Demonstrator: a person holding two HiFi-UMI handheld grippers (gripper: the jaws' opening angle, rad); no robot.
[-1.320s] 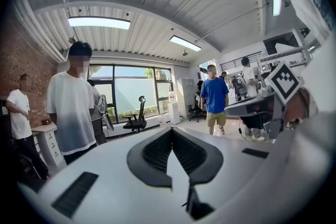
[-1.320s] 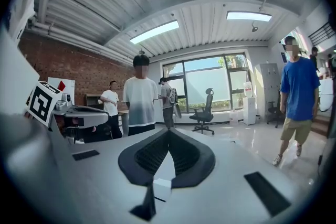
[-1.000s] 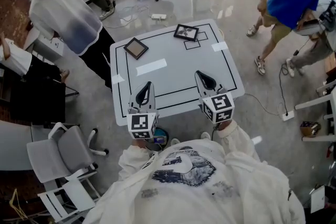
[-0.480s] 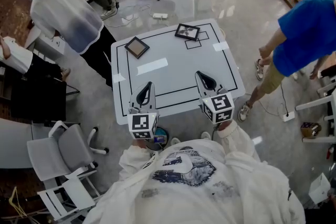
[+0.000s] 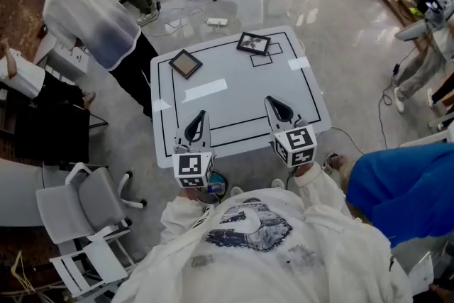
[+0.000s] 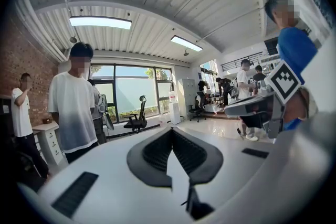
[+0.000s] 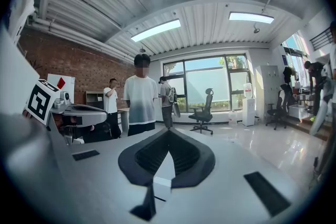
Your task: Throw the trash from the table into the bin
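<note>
Left gripper point(image 5: 201, 115) and right gripper point(image 5: 272, 101) are lying side by side over the near edge of a white square table with a black border line point(image 5: 234, 106), both pointing away from the person in the cream sweatshirt point(image 5: 262, 252) who is holding them. Each gripper's own view is showing its black ribbed jaws clenched tip to tip, with nothing caught between them.

No crumpled paper, wrapper or other loose trash is showing on the tabletop. Sitting there instead are a small brown-centred square frame point(image 5: 184, 64), a dark-rimmed picture frame point(image 5: 252, 43) and a few white tape strips point(image 5: 205, 89), all well apart from the grippers. A round container with a blue inside point(image 5: 216, 185), probably the bin, is peeking out below the table's near edge between the two hands, and its contents are hidden.

A bystander in a white T-shirt point(image 5: 89, 18) is standing by the far left corner, and someone in a blue shirt point(image 5: 404, 188) is passing close on the right.

By these pictures, the scene is fitting two stages equally: trash dropped in the bin and the hands at rest, or a pause with trash yet to be laid out. Either way no pick-up is in hand, and any coming move is calling first for something on the table to be identified as trash.
</note>
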